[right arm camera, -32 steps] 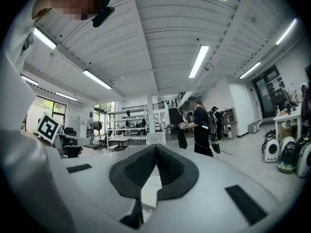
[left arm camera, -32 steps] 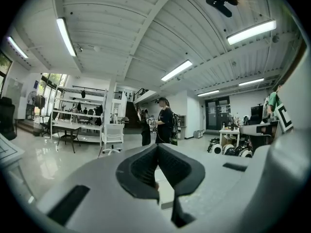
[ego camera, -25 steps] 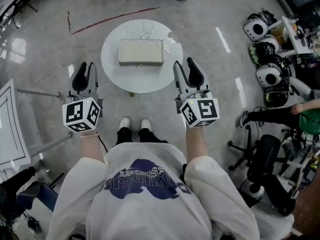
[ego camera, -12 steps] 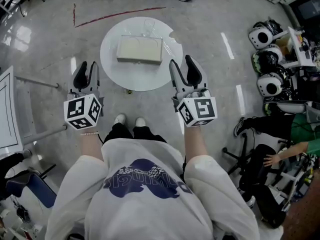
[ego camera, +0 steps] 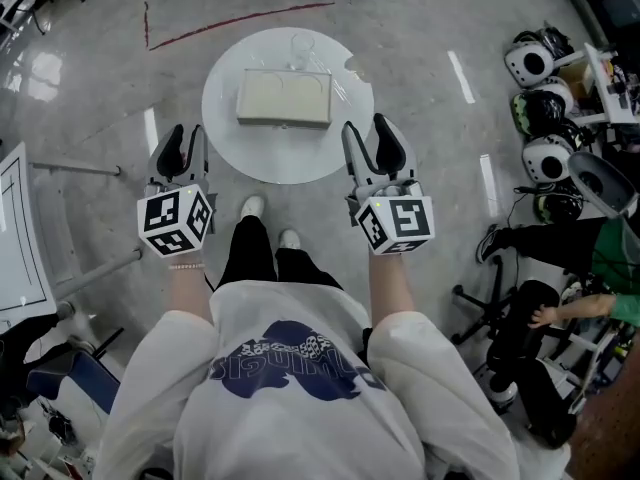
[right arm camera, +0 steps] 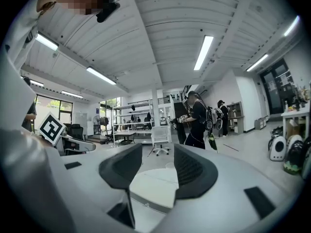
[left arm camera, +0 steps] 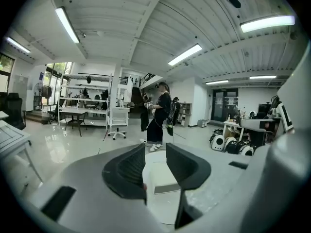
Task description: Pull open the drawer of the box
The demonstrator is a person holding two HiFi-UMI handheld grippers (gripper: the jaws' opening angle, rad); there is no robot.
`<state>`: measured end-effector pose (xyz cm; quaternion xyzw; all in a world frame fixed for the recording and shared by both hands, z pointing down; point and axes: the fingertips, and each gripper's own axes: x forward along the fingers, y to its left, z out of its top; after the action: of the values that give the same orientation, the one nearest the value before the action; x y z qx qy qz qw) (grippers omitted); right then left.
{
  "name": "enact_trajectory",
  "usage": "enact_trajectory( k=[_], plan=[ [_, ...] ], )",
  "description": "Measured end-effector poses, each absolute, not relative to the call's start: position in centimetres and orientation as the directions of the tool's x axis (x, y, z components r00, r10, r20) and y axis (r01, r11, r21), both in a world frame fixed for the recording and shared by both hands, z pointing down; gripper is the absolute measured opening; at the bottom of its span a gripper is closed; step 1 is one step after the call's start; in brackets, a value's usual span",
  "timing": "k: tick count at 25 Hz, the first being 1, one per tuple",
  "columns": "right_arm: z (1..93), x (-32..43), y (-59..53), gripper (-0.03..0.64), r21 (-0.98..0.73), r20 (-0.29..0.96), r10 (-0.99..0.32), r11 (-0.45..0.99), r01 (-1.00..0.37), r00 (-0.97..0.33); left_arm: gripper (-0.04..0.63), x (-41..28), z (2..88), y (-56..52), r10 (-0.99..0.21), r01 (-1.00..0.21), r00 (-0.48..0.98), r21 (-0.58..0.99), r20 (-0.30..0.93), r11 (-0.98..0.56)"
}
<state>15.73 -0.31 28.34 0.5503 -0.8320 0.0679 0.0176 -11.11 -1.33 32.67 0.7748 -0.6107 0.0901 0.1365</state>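
A cream box [ego camera: 284, 98] lies flat on the round white table [ego camera: 230, 143], with no drawer pulled out that I can see. My left gripper [ego camera: 184, 138] hangs open over the floor just off the table's near-left rim. At the near-right rim my right gripper [ego camera: 368, 133] stands open, short of the box. In the left gripper view the box [left arm camera: 163, 178] shows between the empty jaws of the left gripper [left arm camera: 155, 154]. In the right gripper view the table [right arm camera: 150, 186] lies beyond the right gripper [right arm camera: 158, 164], which holds nothing.
Several round white helmets [ego camera: 540, 98] and a black office chair [ego camera: 520, 333] crowd the right side, beside a person's legs [ego camera: 540, 236]. A white board [ego camera: 15, 238] stands at the left. A red tape line [ego camera: 240, 18] marks the floor beyond the table. A standing person [left arm camera: 158, 115] is far off.
The wearer's left foot has stepped forward toward the table. Both grippers stay at the table's near rim, and the box has not moved.
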Motion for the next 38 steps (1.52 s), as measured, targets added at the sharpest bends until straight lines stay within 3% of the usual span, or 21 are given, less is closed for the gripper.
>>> enact_trajectory(
  k=[14,38],
  plan=[
    [33.1,12.4,-4.7,0.181,-0.078,0.195,-0.923,0.323,-0.943,-0.332,0.115,-9.9,40.3,-9.1,-0.802,-0.926,0.371,0.131,0.467,-0.353],
    [41.2,11.3,-6.5,0.181,-0.113,0.344,-0.913,0.192,-0.975,-0.22,0.115,-7.1,53.8,-13.6,-0.567,-0.867,0.481,0.266,0.669,-0.421]
  ],
)
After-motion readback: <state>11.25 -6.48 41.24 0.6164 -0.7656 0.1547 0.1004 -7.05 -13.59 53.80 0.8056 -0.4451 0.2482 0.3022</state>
